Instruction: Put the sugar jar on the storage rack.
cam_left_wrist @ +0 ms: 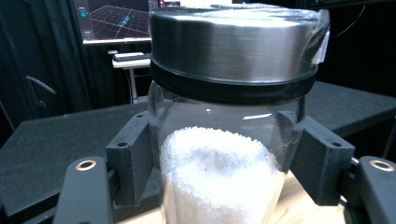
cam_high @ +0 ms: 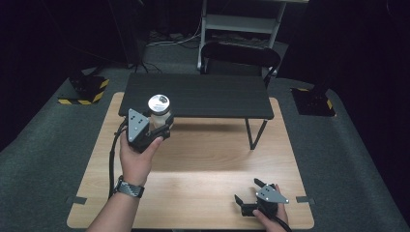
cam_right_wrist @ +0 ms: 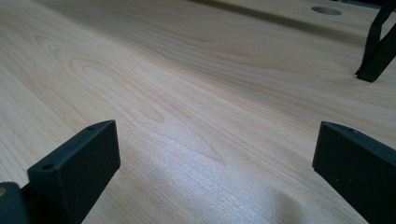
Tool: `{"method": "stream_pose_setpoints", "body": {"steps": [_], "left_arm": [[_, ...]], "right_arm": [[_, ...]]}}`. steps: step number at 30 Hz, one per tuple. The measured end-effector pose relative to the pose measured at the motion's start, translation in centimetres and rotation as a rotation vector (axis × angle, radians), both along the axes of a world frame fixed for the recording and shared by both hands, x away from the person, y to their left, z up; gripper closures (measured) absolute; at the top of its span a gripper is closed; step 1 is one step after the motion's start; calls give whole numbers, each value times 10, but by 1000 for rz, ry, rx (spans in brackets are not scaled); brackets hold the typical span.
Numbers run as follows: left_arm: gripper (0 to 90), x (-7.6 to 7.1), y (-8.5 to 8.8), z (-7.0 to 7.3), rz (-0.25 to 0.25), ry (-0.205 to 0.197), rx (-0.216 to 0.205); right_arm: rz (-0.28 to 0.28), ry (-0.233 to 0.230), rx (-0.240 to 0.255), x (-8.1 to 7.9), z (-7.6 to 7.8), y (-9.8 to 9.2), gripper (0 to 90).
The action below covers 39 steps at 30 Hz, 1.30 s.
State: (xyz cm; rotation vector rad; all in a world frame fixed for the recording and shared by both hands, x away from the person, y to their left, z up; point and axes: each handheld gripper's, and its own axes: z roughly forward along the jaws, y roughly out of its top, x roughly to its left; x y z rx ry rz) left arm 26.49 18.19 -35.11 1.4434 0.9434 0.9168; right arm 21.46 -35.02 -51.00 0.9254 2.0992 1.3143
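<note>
Jar stood upright, long axis vertical, steel lid on top, pinched by left gripper above wooden table by black shelf. Dark room, grey carpet. Right gripper sat spread, empty.

Wooden table, black raised shelf, chair

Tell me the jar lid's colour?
Brushed silver metal above a black band; the lid shows best in the left gripper view, where the left gripper clamps the jar.
</note>
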Motion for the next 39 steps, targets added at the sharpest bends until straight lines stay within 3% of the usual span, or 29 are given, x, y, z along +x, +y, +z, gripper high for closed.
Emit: {"method": "stream_pose_setpoints", "body": {"steps": [7,18,22,27,34,39], "left_arm": [[304,17,-10,11,6,-11,1],[304,43,-30,17,13,-26,-3],[305,52,-35,16,18,-14,-2],[305,73,-42,9,31,5,-36],[305,86,-53,8,40,12,-24],[305,97,-58,6,57,43,-32]], "right_arm": [[1,-2,0,0,0,0,7],[10,-6,-4,0,0,-1,7],[12,-7,1,0,-1,-2,7],[17,-11,0,-1,-1,-2,7],[23,-13,1,0,-1,-3,7],[24,-14,0,0,-1,-3,7]]}}
